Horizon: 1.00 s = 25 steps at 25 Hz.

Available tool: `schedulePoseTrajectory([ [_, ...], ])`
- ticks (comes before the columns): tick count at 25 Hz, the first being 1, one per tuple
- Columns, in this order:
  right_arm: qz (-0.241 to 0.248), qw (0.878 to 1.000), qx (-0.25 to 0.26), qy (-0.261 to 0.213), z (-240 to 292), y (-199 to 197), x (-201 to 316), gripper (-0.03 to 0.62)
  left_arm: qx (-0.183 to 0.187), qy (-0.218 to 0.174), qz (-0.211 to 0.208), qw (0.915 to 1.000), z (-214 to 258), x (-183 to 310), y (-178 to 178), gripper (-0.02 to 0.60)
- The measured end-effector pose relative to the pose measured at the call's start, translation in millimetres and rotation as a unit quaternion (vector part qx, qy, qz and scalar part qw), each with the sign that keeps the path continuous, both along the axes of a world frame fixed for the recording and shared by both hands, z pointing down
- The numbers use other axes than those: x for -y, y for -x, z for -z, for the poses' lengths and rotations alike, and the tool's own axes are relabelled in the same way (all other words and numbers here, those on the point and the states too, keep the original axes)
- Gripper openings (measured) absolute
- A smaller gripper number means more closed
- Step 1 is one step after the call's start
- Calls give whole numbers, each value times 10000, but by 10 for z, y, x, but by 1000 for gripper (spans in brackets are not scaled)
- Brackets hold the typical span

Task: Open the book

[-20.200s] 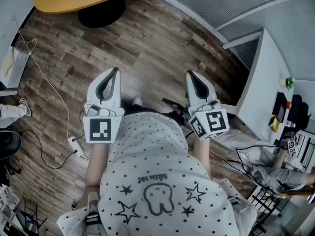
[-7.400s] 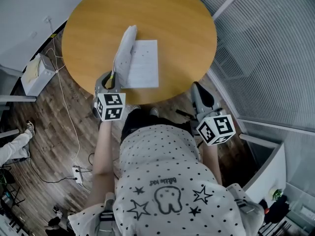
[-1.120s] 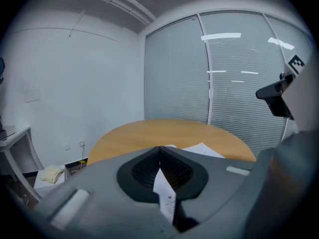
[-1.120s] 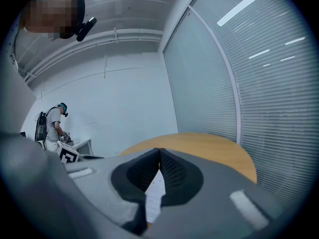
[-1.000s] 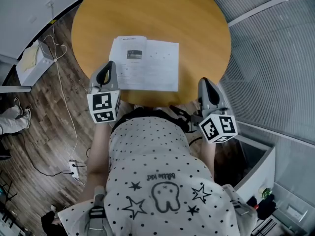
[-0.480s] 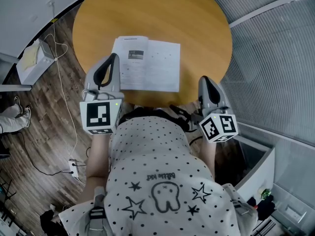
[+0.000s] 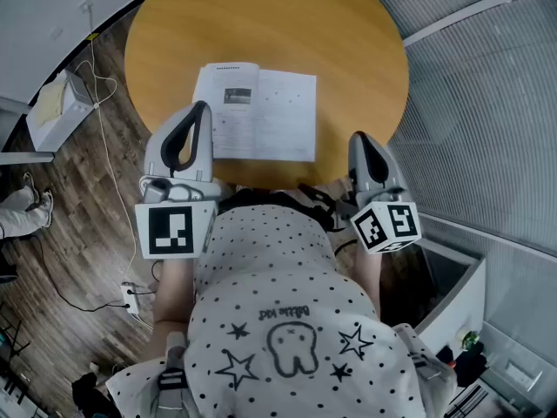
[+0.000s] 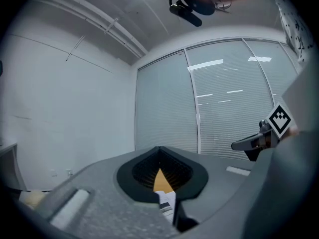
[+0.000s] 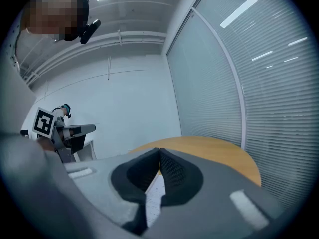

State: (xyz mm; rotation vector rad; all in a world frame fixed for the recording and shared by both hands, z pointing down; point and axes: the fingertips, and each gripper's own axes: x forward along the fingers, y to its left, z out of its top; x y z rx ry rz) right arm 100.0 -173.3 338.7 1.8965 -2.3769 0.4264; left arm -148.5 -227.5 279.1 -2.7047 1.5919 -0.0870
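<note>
Left gripper at 10 o'clock of torso: jaws together, nothing between.
Right gripper at 2 o'clock: jaws together, empty too.
Book at 12 o'clock: flat open near table edge, touched by neither gripper.
Judged: opening done; next move only keeps clear of pages.
No container on table.
Pale box on floor at 9 o'clock: contents unclear.
</note>
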Motion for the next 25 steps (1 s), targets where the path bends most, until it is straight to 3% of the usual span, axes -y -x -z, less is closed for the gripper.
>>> schedulePoseTrajectory([
  [25,105,9999,-2,-7,33,104,-77,5,179,294,-169,9993,-307,-242,18,9],
])
